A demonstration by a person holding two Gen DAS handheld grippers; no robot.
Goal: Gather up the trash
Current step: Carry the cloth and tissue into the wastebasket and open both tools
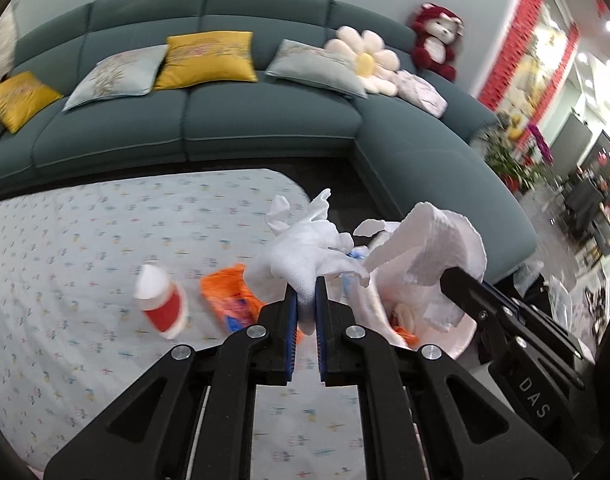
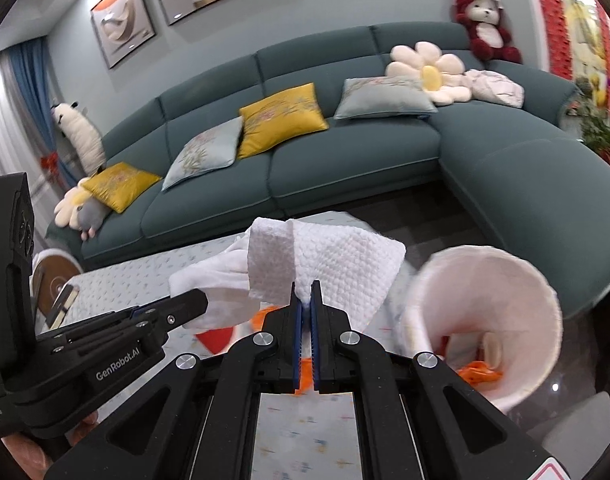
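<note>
we carry tissues: left gripper (image 1: pixel 306 284) pinches tissue (image 1: pixel 305 248), right gripper (image 2: pixel 305 286) pinches towel (image 2: pixel 337 260); nxt: drop both in bin (image 2: pixel 541 300), near right.

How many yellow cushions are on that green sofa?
2. One yellow cushion leans on the backrest mid-sofa; the other yellow cushion lies at the sofa's left end. More could be hidden out of view.

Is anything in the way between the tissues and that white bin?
Nothing visible blocks the way. The left gripper pinches a crumpled tissue and the right gripper pinches a dimpled paper towel, both in the air beside the open mouth of the white bin.
</note>
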